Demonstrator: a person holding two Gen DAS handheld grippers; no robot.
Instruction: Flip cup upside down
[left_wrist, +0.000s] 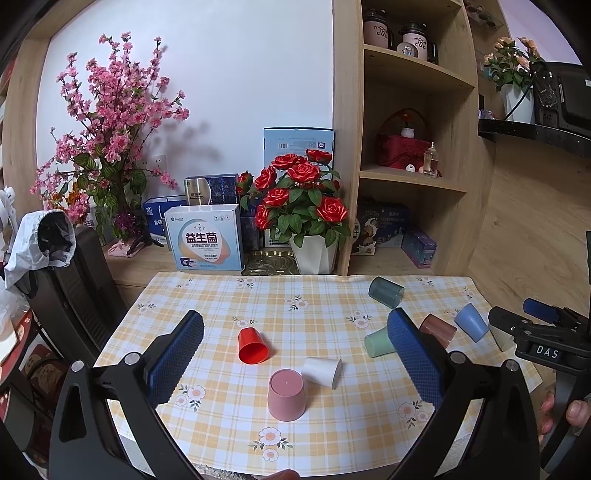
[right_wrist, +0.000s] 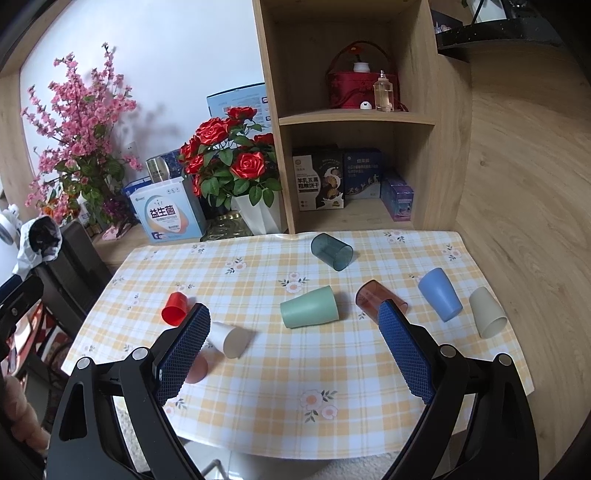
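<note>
Several plastic cups are on the checked tablecloth (left_wrist: 229, 435). A pink cup (left_wrist: 286, 395) stands upside down near the front; the right wrist view shows only a sliver of it (right_wrist: 197, 367). A red cup (left_wrist: 252, 347) (right_wrist: 174, 309), a white cup (left_wrist: 321, 371) (right_wrist: 231, 339), a green cup (left_wrist: 376, 342) (right_wrist: 309, 307), a brown cup (left_wrist: 438, 329) (right_wrist: 373, 293), a blue cup (left_wrist: 471, 321) (right_wrist: 440, 294), a beige cup (right_wrist: 487, 312) and a dark teal cup (left_wrist: 386, 291) (right_wrist: 331, 252) lie on their sides. My left gripper (left_wrist: 295, 332) is open and empty above the red and white cups. My right gripper (right_wrist: 293, 325) is open and empty above the green cup; it also shows in the left wrist view (left_wrist: 532, 321).
A potted red rose (left_wrist: 303, 206) (right_wrist: 236, 166), boxes (left_wrist: 205, 236) and a pink blossom branch (left_wrist: 107, 129) stand behind the cloth. A wooden shelf unit (right_wrist: 354, 118) rises at the back right. A dark chair (left_wrist: 74, 288) stands at the left.
</note>
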